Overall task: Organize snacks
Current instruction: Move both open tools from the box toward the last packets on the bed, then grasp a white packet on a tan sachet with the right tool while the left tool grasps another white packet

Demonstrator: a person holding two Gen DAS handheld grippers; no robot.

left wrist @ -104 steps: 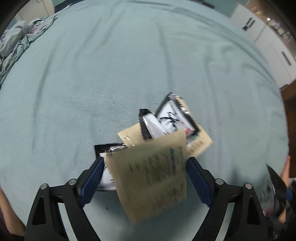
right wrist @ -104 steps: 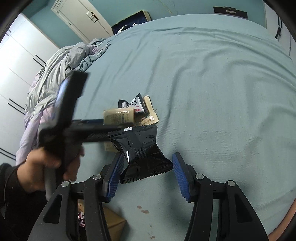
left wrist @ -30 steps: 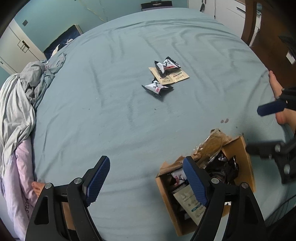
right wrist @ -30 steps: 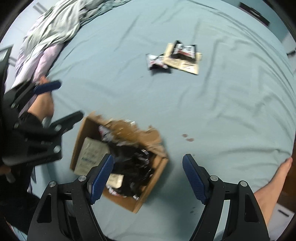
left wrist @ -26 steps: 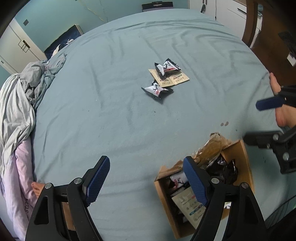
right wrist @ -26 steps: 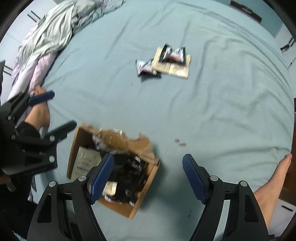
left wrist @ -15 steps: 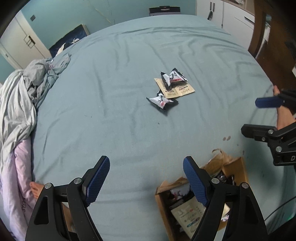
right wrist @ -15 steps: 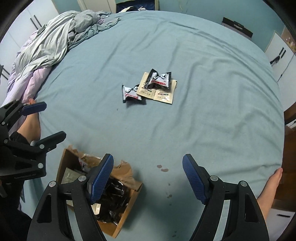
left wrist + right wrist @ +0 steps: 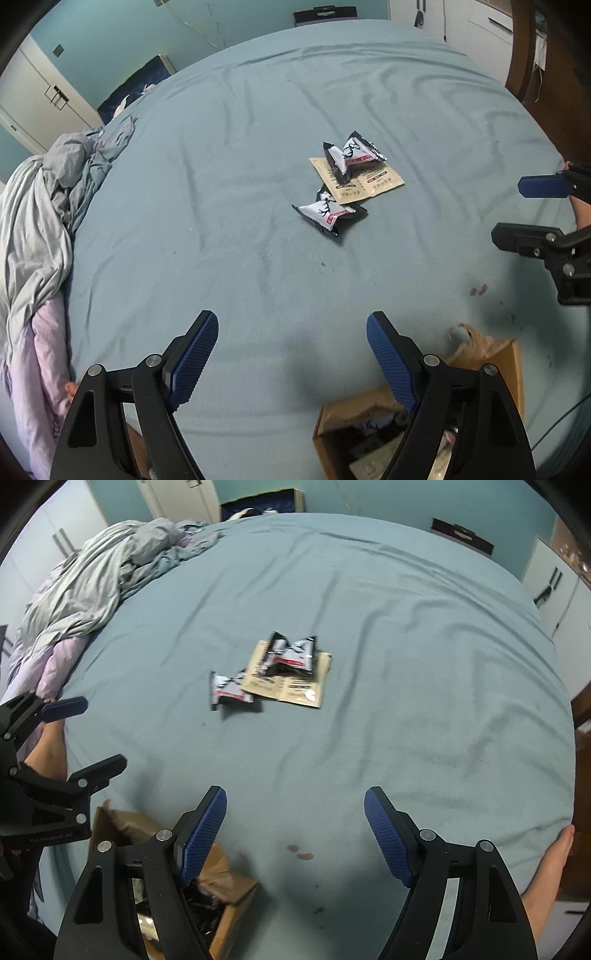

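Three snack packets (image 9: 349, 177) left at 12 o'clock on the bed sheet (image 9: 229, 184), cardboard box (image 9: 511, 363) near you; left gripper (image 9: 291, 354) and right gripper (image 9: 295, 832) both wide, empty; take the loose black-white pouch (image 9: 327, 216) by its crimped end

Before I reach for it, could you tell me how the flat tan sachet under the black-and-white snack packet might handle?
The tan sachet lies flat on the bed sheet, so probably thin, light and floppy. The snack packet resting on it would likely slide off when lifted.
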